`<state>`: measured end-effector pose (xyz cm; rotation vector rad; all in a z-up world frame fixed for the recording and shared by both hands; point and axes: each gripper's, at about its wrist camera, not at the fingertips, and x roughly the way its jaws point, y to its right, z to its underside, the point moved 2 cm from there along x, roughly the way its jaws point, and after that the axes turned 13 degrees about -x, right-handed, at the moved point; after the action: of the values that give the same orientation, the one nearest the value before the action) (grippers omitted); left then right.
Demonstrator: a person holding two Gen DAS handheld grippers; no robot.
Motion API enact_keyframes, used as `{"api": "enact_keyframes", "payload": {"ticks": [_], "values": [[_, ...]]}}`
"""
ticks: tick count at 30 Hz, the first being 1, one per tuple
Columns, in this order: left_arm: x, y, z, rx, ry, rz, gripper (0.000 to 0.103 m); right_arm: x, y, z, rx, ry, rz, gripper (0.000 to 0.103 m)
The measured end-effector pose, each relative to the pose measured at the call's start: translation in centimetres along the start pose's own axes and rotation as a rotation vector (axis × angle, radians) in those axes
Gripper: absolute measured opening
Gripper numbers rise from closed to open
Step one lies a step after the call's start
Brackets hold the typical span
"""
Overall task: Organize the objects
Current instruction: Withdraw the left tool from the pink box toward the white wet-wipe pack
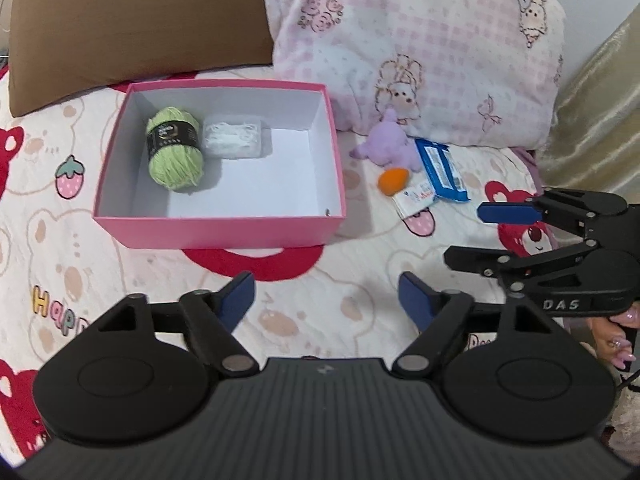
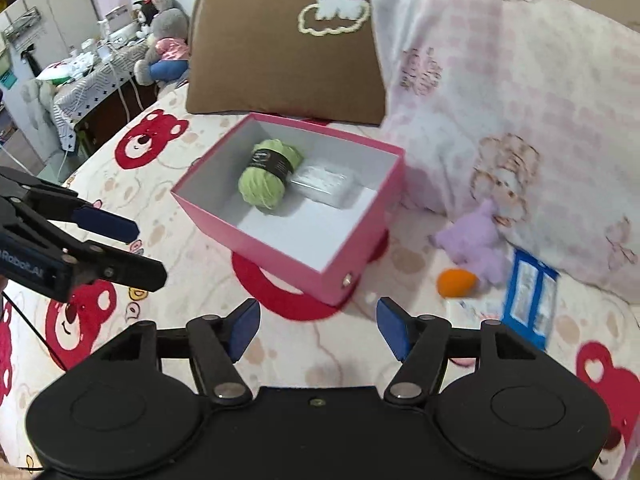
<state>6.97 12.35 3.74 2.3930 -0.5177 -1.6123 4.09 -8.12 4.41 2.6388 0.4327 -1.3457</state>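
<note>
A home bedroom: a bed (image 1: pixel 60 240) with a bear-print cover, two pillows (image 1: pixel 420 48), and stuffed toys (image 2: pixel 164 40) beside it.

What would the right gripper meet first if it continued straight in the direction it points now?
Probably the bedspread just ahead of the open, empty right gripper, since it tilts downward. Further along that line sits the near corner of the pink box. Depth is hard to judge in the fisheye view.

Left gripper (image 1: pixel 326 300) and right gripper (image 2: pixel 318 326) hover, jaws apart, empty.
</note>
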Motion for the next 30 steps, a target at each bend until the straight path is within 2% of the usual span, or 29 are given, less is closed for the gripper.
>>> {"api": "enact_keyframes", "payload": {"ticks": [7, 11, 17, 23, 26, 30], "values": [[2.2, 0.5, 2.4, -0.017, -0.062, 0.013, 0.082, -2.0, 0.6, 2.9, 0.020, -0.002, 0.027, 0.069], [2.3, 1.5, 3.2, 0.007, -0.080, 0.025, 0.082, -3.0, 0.9, 4.3, 0.023, -0.002, 0.037, 0.069], [2.2, 3.7, 3.7, 0.042, -0.071, 0.051, 0.083, -4.0, 1.2, 6.1, 0.029, 0.017, 0.044, 0.069], [3.9, 6.0, 4.5, 0.079, -0.090, 0.089, 0.083, -3.7, 2.0, 7.9, 0.048, 0.034, 0.047, 0.069], [4.9, 6.9, 4.5, 0.080, -0.078, 0.103, 0.083, -3.3, 2.8, 8.8, 0.063, 0.049, 0.047, 0.069], [6.2, 8.2, 4.2, 0.095, -0.045, 0.116, 0.083, -2.5, 3.6, 9.9, 0.045, 0.076, 0.090, 0.069]]}}
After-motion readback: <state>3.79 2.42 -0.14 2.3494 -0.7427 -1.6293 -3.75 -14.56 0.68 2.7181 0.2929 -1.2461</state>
